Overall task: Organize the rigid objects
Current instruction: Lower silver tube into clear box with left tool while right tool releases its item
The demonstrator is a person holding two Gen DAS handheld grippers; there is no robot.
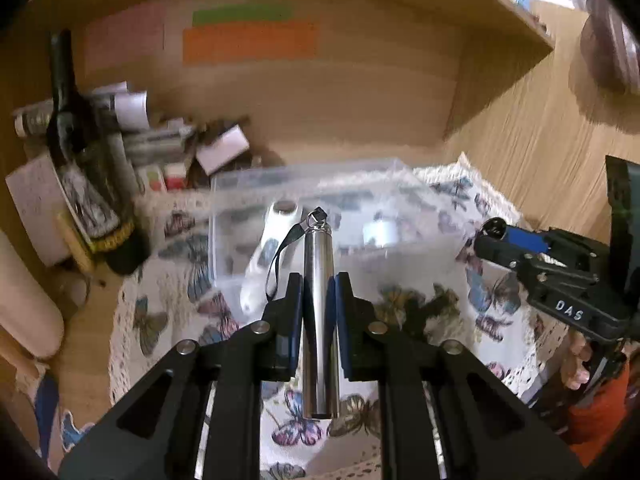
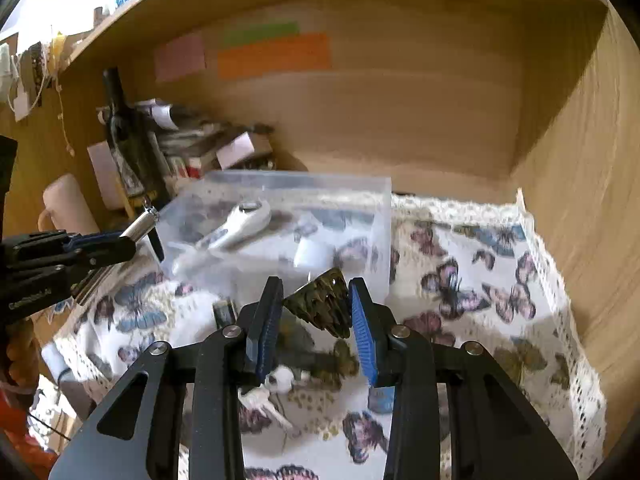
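Clutter fills the far left of the wooden alcove: a dark wine bottle (image 1: 86, 184) stands upright there, with small boxes and white rolls (image 1: 130, 110) piled behind it against the back panel. On that panel hang a pink note, a green strip and an orange strip (image 1: 250, 42).

Next to the right, the left gripper (image 1: 319, 296) is clamped on a silver metal cylinder (image 1: 320, 320), blue pads pressing its sides around mid-length. The cylinder lies along the fingers, its capped end with a ring and a black wrist strap (image 1: 282, 258) sticking out forward, toward a clear plastic box (image 1: 304, 184). In the right wrist view the same cylinder (image 2: 138, 226) hangs just beside the box's left wall, above the butterfly-print cloth (image 2: 460, 280).

Inside the clear plastic box lie a white handheld device (image 2: 236, 226) and a small white cylindrical object (image 2: 312, 254).

Further right, the right gripper (image 2: 314, 310) holds a dark, bronze-toned cone-shaped piece with a scaly surface (image 2: 320, 306). The piece sits between the blue ribbed pads, its narrow tip pointing up and forward at the near wall of the box; the right pad touches it, the left pad is close against its edge. Small items below on the cloth are blurred.
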